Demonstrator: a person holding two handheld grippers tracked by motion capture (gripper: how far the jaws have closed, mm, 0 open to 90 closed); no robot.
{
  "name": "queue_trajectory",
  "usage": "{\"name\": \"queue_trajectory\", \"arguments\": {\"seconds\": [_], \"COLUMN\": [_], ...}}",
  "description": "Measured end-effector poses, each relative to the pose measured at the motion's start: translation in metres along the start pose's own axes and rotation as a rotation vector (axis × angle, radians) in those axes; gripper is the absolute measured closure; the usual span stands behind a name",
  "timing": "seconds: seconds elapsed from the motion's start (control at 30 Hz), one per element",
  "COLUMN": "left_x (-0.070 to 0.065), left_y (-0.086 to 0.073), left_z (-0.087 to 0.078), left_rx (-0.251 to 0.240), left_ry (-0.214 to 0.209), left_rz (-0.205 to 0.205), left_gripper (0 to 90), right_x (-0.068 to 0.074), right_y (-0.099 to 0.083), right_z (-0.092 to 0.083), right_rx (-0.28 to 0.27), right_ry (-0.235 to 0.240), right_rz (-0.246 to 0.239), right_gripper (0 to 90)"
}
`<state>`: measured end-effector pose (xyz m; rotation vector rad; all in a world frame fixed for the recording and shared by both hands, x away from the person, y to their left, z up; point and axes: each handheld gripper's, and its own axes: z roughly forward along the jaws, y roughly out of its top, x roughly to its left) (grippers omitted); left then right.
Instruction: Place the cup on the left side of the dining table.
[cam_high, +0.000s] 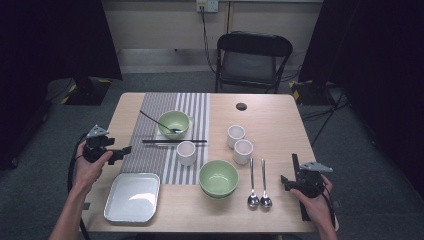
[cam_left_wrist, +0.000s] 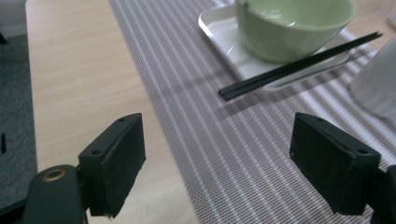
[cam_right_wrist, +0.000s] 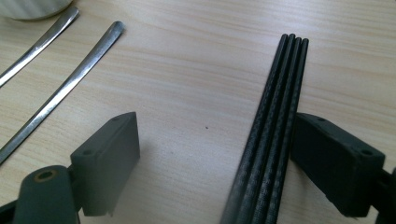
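Chopsticks (cam_right_wrist: 273, 126) are lying flat on the table (cam_right_wrist: 187, 70) between the spread jaws of our right hand-held gripper (cam_right_wrist: 215, 154), just beside one pad (thin, stiff, light, likely slippery), so we are judging mid-length the best hold. Farther off, our left hand-held gripper (cam_left_wrist: 233, 158) is hovering released near a second pair (cam_left_wrist: 299, 65) propped on the tray (cam_left_wrist: 219, 28).
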<state>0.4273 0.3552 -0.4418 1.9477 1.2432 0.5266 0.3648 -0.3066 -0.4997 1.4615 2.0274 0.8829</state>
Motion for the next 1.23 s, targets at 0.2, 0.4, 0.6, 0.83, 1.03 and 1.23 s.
{"name": "queue_trajectory", "arguments": {"seconds": [0.2, 0.4, 0.6, 0.83, 1.03, 1.23], "left_x": [0.012, 0.021, 0.027, 0.025, 0.023, 0.022], "left_y": [-0.014, -0.027, -0.038, -0.044, -0.053, -0.053], "left_z": [0.009, 0.018, 0.026, 0.030, 0.030, 0.030], "left_rx": [0.060, 0.100, 0.130, 0.115, 0.048, 0.049], "left_ry": [0.032, 0.058, 0.076, 0.085, 0.086, 0.093], "left_rz": [-0.016, -0.031, -0.038, -0.025, -0.026, -0.030], "left_gripper": [18.1, 18.0, 18.0, 15.5, 13.0, 12.9], "right_x": [0.000, 0.000, 0.000, 0.000, 0.000, 0.000], "right_y": [0.000, 0.000, 0.000, 0.000, 0.000, 0.000], "right_z": [0.000, 0.000, 0.000, 0.000, 0.000, 0.000], "right_rx": [0.000, 0.000, 0.000, 0.000, 0.000, 0.000], "right_ry": [0.000, 0.000, 0.000, 0.000, 0.000, 0.000], "right_rz": [0.000, 0.000, 0.000, 0.000, 0.000, 0.000], "right_gripper": [14.9, 14.8, 14.8, 14.9, 14.9, 14.9]}}
